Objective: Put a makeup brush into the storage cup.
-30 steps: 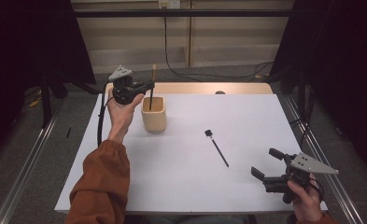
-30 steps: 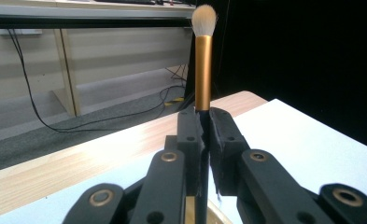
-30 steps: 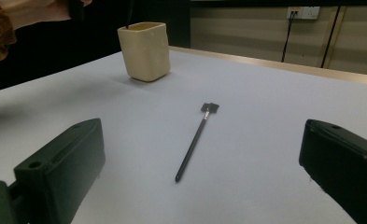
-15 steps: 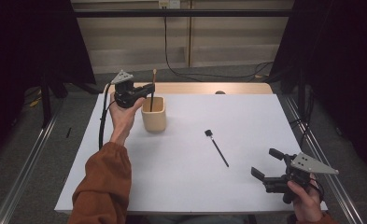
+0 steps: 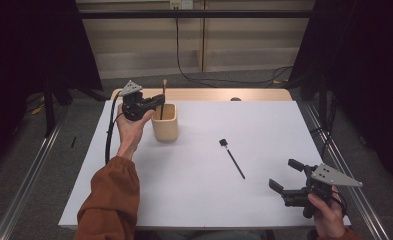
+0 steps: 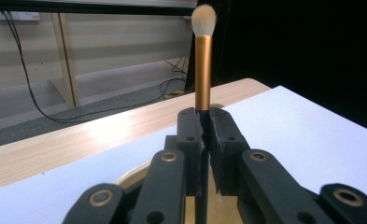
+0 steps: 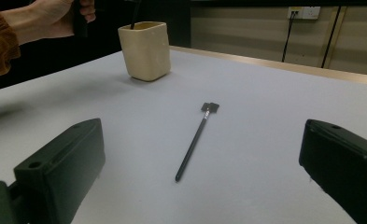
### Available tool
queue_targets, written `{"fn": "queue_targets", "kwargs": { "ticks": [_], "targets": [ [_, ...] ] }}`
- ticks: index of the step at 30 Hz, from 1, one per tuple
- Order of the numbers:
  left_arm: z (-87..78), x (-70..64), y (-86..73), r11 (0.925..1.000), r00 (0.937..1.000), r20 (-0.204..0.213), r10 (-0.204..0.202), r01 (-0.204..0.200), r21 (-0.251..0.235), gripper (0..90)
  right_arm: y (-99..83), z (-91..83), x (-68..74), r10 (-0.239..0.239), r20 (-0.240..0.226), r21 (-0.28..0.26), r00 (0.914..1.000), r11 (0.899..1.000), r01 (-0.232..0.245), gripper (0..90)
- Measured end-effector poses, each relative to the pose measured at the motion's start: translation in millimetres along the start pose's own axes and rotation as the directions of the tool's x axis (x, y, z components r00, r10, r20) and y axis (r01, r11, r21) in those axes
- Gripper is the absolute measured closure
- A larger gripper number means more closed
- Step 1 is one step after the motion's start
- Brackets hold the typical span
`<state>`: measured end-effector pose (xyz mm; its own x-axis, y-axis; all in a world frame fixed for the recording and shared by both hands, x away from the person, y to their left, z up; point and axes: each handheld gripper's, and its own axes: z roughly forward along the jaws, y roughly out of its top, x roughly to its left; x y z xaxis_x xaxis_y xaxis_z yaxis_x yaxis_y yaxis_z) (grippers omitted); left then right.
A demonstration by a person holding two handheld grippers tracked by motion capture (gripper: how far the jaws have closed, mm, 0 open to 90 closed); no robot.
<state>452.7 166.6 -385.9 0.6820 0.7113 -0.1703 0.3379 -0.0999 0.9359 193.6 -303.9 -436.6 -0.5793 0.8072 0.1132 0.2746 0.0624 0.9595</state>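
Makeup brush point(image 6: 202, 70) upright, clamped in left gripper point(image 6: 204, 135), over cup point(image 5: 164, 122)

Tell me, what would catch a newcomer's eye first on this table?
Probably the left tongs, shut on a gold-handled makeup brush held upright over a cream cup at the table's far left. Next, a thin black brush lying alone mid-table, with the right tongs open near the front right corner.
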Motion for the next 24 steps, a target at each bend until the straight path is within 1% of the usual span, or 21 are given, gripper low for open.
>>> {"fn": "queue_targets", "kwargs": {
  "ticks": [1, 3, 7, 10, 11, 12, 14, 18, 22, 24],
  "targets": [
    [0.1, 0.8, -1.2, 1.0000, 1.0000, 0.007, -0.002, 0.002, 0.003, 83.7, 0.0, -0.1, 0.0, 0.000, 0.001, 0.000, 1.0000, 1.000, 0.000, 0.0],
    [-0.6, 1.5, -3.3, 1.0000, 1.0000, 0.002, -0.001, 0.001, 0.007, 83.7, -0.1, 0.0, -0.1, 0.000, 0.002, 0.001, 1.0000, 1.000, 0.000, 0.0],
    [-1.6, 2.1, -6.0, 1.0000, 1.0000, 0.008, -0.004, 0.004, 0.005, 83.7, 0.0, 0.1, 0.2, 0.000, 0.001, 0.000, 1.0000, 1.000, 0.000, 0.0],
    [-0.9, 1.9, -10.2, 0.9999, 0.9999, -0.003, -0.012, 0.012, 0.003, 83.7, 0.0, 0.4, 0.2, 0.004, 0.002, 0.000, 1.0000, 1.000, -0.004, 0.0],
    [-0.2, 2.5, -12.1, 0.9999, 1.0000, -0.003, -0.007, 0.007, 0.009, 83.7, -0.1, 0.1, 0.0, 0.000, 0.002, 0.000, 1.0000, 1.000, 0.000, 0.0],
    [0.6, 2.7, -14.1, 0.9998, 0.9999, 0.000, -0.013, 0.013, 0.014, 83.7, 0.0, -0.2, 0.0, 0.002, 0.004, -0.002, 1.0000, 1.000, -0.002, 0.0],
    [1.8, 2.8, -16.3, 0.9998, 0.9999, -0.008, -0.011, 0.011, 0.019, 83.6, 0.0, -0.3, -0.4, 0.003, 0.006, -0.001, 1.0000, 1.000, -0.003, 0.0],
    [2.5, 1.9, -15.7, 0.9999, 1.0000, 0.004, -0.006, 0.006, 0.016, 83.5, 0.0, -0.1, -0.2, 0.002, 0.003, -0.001, 1.0000, 1.000, -0.002, 0.0],
    [2.5, 2.4, -16.4, 0.9997, 1.0000, -0.001, -0.002, 0.002, 0.026, 82.7, 0.4, -0.5, -0.1, 0.007, 0.002, -0.008, 1.0000, 1.000, -0.007, 0.0],
    [2.0, 2.9, -16.6, 0.9996, 1.0000, 0.004, -0.002, 0.002, 0.030, 81.8, 0.3, -0.4, -0.1, 0.010, 0.003, -0.009, 0.9999, 1.000, -0.010, 0.0]
  ]
}}
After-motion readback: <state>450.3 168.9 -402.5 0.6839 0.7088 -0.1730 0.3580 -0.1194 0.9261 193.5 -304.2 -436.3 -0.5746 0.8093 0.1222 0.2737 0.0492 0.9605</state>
